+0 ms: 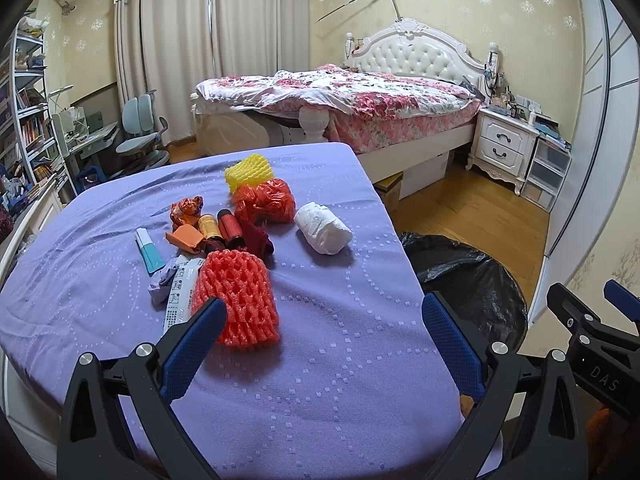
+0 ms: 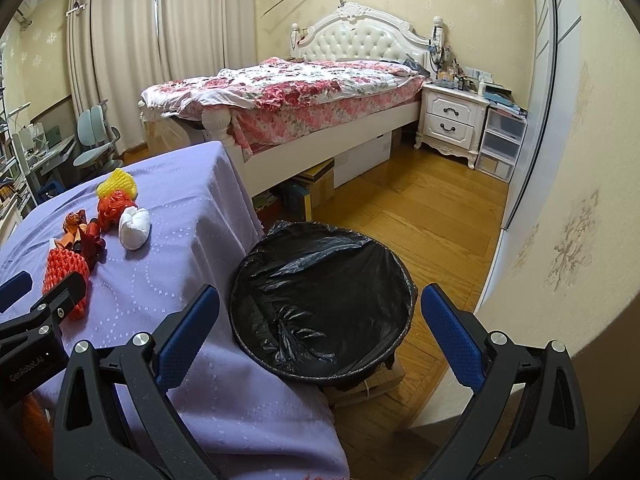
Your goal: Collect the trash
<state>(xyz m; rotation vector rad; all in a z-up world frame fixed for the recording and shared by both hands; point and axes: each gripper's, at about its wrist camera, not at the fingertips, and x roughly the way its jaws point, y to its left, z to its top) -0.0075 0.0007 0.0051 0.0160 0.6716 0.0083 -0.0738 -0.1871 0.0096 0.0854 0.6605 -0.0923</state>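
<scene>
Trash lies on a purple-clothed table [image 1: 340, 360]: an orange foam net [image 1: 236, 296], a white paper wad [image 1: 323, 227], a red plastic bag [image 1: 264, 200], a yellow foam net [image 1: 249, 170], small wrappers and two cans [image 1: 220, 228]. My left gripper [image 1: 324, 340] is open and empty, just in front of the orange net. My right gripper [image 2: 320, 332] is open and empty above the black-lined bin [image 2: 320, 300] beside the table. The orange net [image 2: 66, 276] and the paper wad [image 2: 134, 227] also show in the right wrist view.
The bin [image 1: 472, 280] stands off the table's right edge on a wooden floor [image 2: 420, 220]. A bed [image 1: 340, 100] and a nightstand [image 1: 504, 144] are behind. A desk, chair [image 1: 144, 132] and bookshelf are at the left. A wall is close on the right.
</scene>
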